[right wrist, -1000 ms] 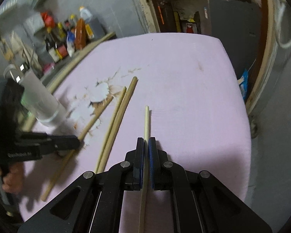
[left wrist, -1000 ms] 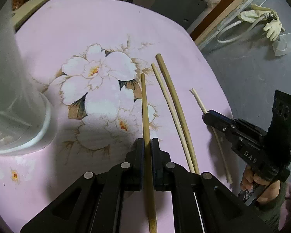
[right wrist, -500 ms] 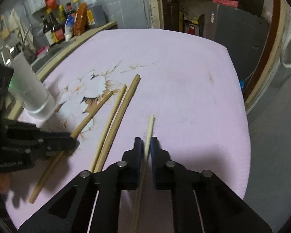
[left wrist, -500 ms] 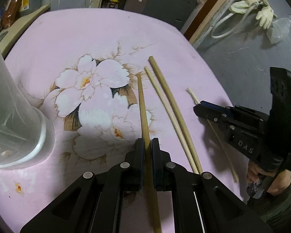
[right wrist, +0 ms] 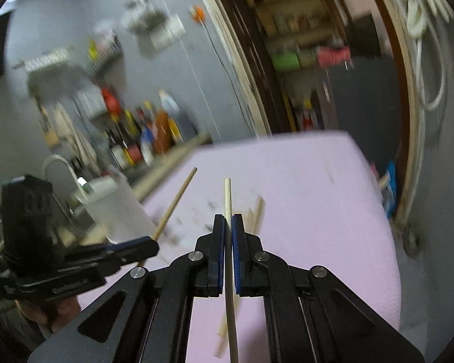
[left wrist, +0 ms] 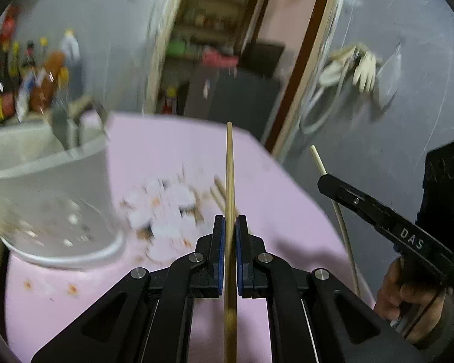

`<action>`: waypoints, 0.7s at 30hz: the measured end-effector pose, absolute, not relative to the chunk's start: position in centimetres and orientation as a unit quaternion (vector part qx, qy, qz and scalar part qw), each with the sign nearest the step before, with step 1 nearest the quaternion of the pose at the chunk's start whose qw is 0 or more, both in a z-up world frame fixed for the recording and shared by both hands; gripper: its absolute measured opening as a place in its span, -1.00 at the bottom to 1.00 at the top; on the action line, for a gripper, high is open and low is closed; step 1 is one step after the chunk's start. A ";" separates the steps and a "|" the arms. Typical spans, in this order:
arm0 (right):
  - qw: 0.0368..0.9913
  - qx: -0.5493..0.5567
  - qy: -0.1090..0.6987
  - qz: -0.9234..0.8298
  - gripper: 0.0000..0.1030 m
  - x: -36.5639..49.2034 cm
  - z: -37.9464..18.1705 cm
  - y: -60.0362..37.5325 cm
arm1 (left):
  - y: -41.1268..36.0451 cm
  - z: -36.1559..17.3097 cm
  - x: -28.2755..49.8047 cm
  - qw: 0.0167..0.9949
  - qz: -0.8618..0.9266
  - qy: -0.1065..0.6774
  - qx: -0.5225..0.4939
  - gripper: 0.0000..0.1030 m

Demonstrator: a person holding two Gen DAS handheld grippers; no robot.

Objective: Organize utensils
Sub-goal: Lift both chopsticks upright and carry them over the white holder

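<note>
Both grippers now raised off pink flowered tablecloth (left wrist: 287,211): left gripper (left wrist: 230,227) clamps tan wooden chopstick (left wrist: 230,166), right gripper (right wrist: 228,227) clamps pale chopstick (right wrist: 227,196).

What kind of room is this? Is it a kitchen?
Probably a home kitchen or dining corner: sauce bottles crowd a counter beside a tap, chopsticks lie on a pink flowered tablecloth, and pale rubber gloves hang on the wall.

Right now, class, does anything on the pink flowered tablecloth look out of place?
Yes: two loose wooden chopsticks lie on the pink tablecloth, outside the translucent plastic cup. Each gripper holds one more chopstick in the air; nothing looks spilled or broken.
</note>
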State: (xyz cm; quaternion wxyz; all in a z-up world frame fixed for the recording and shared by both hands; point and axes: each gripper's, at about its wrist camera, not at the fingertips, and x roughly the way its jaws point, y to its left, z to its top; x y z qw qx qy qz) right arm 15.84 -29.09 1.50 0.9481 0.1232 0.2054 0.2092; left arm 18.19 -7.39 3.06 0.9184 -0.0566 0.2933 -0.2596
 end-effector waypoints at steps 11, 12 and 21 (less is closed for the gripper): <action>0.958 0.118 0.040 0.259 -0.95 15.7 7.5 -22.0 | -1.2 8.9 16.6 0.970 -0.179 0.143 -0.075 -0.92; 0.955 0.124 0.031 0.269 -0.95 16.2 8.1 -21.2 | -0.3 9.2 16.9 0.973 -0.173 0.134 -0.081 -0.92; 0.909 0.184 -0.027 0.374 -0.95 22.2 12.0 -14.9 | 9.2 12.7 20.9 0.980 -0.109 0.069 -0.153 -0.92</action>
